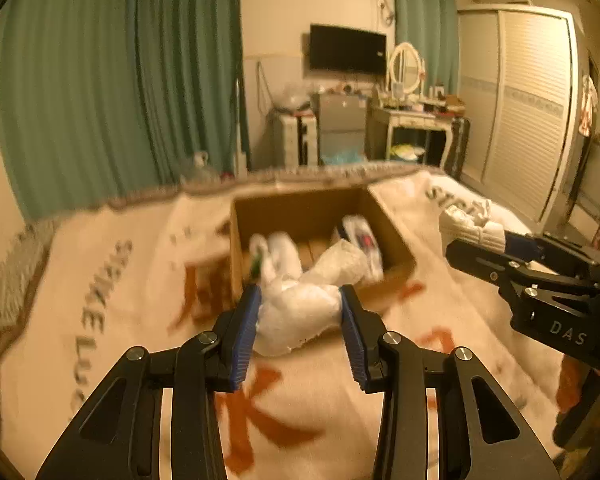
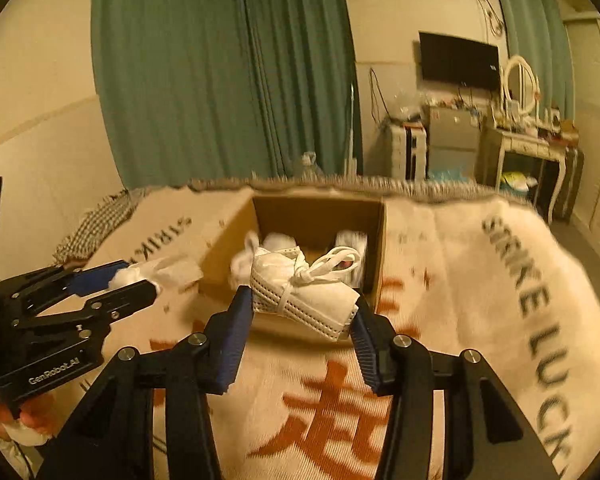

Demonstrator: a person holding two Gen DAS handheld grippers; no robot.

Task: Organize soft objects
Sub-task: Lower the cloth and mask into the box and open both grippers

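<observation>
Your left gripper point(image 1: 300, 300) is clamped on a crumpled white soft bundle of fluffy fabric point(image 1: 296, 316), pinched between its two blue pads and held above the bed just in front of the near wall of the one open brown cardboard box point(image 1: 392, 232). In the right wrist view that same left gripper point(image 2: 136, 280) comes in from the left edge with the white bundle point(image 2: 160, 272) sticking out past its tips, close to the box's point(image 2: 228, 240) left wall.

Your right gripper point(image 2: 300, 312) grips a folded white perforated cloth tied with a white strap point(image 2: 300, 292), the bundle wedged between both blue pads and hanging over the near edge of the box. From the left wrist view you see the right gripper point(image 1: 496, 240) entering from the right with that white cloth point(image 1: 472, 224) at its tips.

The box sits toward the far edge of the bed, on one cream fleece blanket with orange characters and dark lettering point(image 1: 100, 300), which covers the bed point(image 2: 480, 280). Inside the box you have at least three pale soft things, blurred: a white rolled piece point(image 1: 276, 252) on the left, a crinkled white bag-like piece point(image 1: 340, 264) in the middle, and a white packet with dark markings point(image 1: 360, 240) against the right wall. The exact count there cannot be told.
</observation>
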